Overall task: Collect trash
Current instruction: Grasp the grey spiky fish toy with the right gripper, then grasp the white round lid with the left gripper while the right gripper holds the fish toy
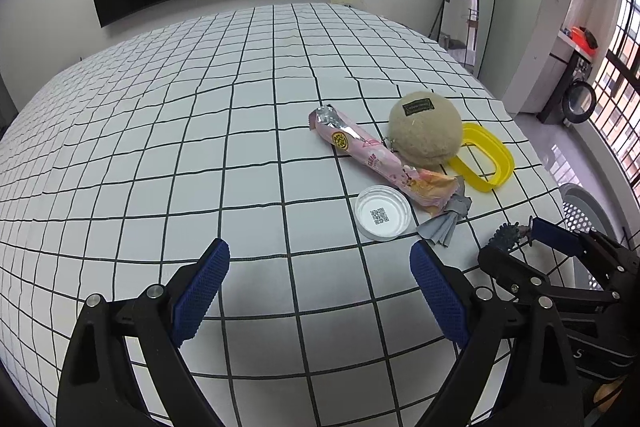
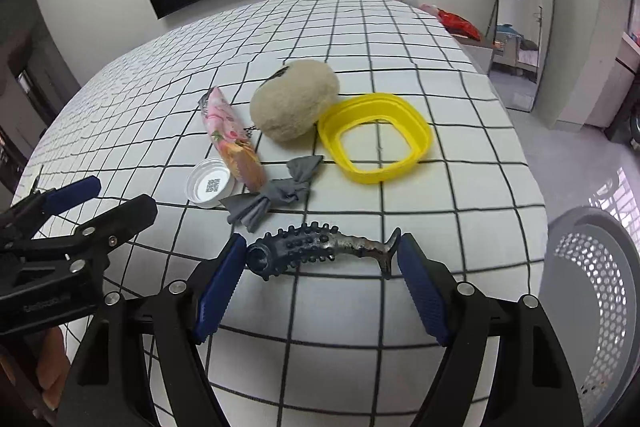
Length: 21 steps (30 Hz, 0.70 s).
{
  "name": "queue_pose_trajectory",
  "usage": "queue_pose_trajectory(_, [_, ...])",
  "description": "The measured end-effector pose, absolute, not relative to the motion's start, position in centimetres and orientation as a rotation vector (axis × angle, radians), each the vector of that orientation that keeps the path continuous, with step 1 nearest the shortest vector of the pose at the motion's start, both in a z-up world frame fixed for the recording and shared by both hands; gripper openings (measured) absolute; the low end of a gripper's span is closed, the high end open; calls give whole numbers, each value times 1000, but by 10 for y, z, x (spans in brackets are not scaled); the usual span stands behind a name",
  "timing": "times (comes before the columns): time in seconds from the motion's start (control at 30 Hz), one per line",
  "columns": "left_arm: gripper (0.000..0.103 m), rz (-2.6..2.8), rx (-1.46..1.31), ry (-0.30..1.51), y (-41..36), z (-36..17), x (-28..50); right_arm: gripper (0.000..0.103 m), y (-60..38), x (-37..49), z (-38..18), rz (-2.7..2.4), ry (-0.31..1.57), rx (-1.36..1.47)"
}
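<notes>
Our right gripper (image 2: 320, 259) is spread around the dark spiky toy (image 2: 316, 249), which lies across the gap on the checked counter (image 2: 460, 187). The blunt head is close to the left pad and the tail fin close to the right pad. We cannot tell whether either pad already touches it, and we judge that it is not pinched yet. Our left gripper (image 1: 320, 275) is also spread, with nothing between its pads, and it hangs over a bare part of the counter, to the near left of the heap.

The rest of the trash lies farther away: a white lid (image 2: 210, 183), a pink wrapper (image 2: 234, 143) that leans over the lid's rim, and a grey cloth scrap (image 2: 276, 191) just beside them. Behind these are a beige plush ball (image 2: 292, 99) and a yellow ring (image 2: 376, 139).

The main risk, in our judgement, is the grip itself. The toy is held lengthwise, so the pads meet only its two thin ends. The curved tail may slip, and the toy may turn or jump out. Its knobs may also roll it sideways against the scrap. The cloth on the counter may wrinkle under the tips. The perforated bin (image 2: 592, 267) stands low at the right, so a weak grip may drop the toy beside it.
</notes>
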<state>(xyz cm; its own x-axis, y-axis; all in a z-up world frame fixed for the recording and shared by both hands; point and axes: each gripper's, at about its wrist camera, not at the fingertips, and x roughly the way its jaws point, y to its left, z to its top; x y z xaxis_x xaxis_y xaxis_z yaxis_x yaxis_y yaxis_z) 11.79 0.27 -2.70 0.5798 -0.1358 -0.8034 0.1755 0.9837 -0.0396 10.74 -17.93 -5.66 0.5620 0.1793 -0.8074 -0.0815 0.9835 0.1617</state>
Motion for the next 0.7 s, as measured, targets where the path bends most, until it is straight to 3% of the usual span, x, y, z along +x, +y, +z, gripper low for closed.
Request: queue_pose_trajectory(0.7, [90,-144,108,1022,-26,-55,146,74,-235,74,-52,107,909,244])
